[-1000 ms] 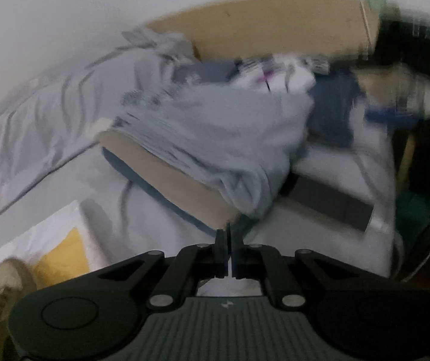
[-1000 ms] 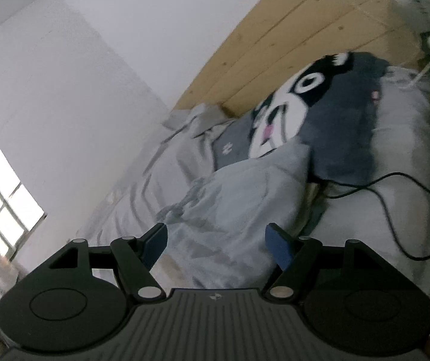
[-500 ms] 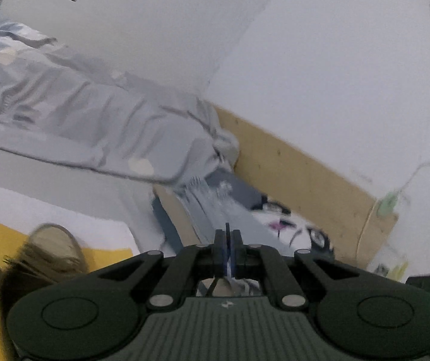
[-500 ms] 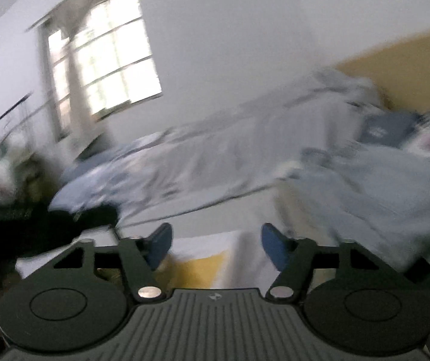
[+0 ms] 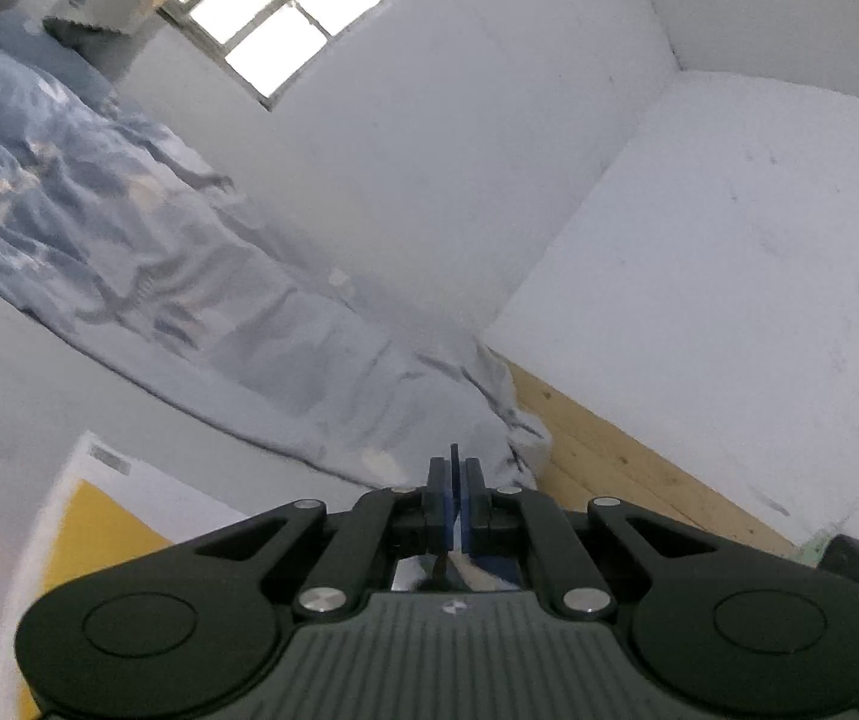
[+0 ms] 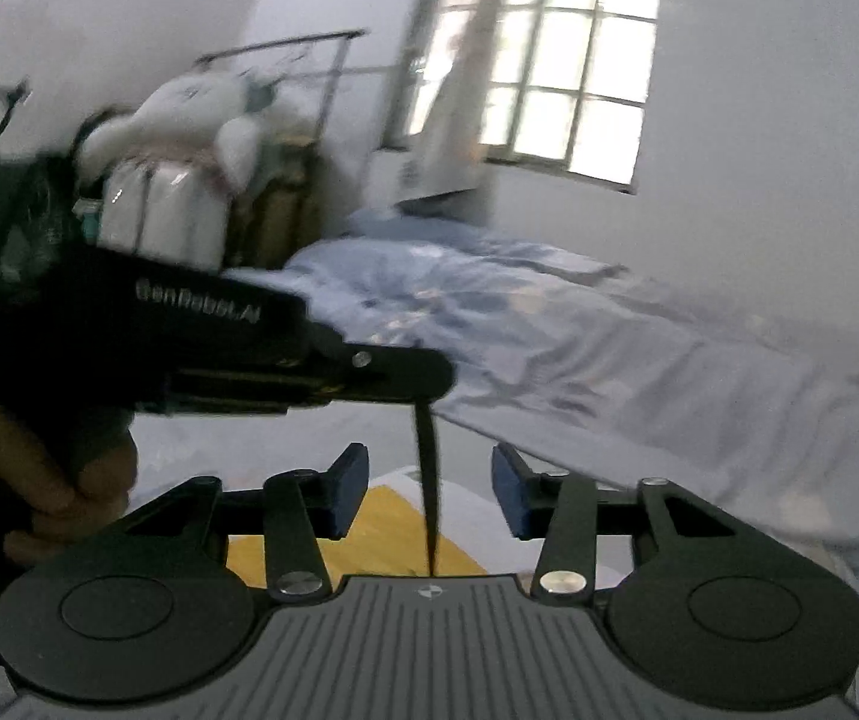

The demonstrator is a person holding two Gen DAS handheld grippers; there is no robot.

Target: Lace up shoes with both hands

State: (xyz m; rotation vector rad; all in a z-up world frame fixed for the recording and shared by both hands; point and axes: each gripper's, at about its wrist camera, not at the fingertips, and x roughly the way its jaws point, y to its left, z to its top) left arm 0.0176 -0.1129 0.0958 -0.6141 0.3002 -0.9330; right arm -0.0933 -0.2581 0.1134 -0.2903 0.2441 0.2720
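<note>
My left gripper (image 5: 453,480) is shut on a thin black shoelace (image 5: 453,455), whose end pokes up between the closed pads. In the right wrist view the left gripper (image 6: 423,375) reaches in from the left, held by a person's hand (image 6: 45,468). The shoelace (image 6: 431,534) hangs straight down from its tip. My right gripper (image 6: 427,468) is open, and the lace passes down through the gap between its blue pads without touching them. No shoe shows in either view.
A bed with a crumpled blue-grey duvet (image 6: 549,348) fills the background. A yellow and white sheet (image 6: 381,534) lies below the grippers. A window (image 6: 561,60), a white plush toy (image 6: 189,114) and a wooden headboard (image 5: 621,468) surround the bed.
Both views have swung from the headboard side toward the window. The shoe has left the left wrist view. The left gripper with the hanging lace has come in front of the open right gripper.
</note>
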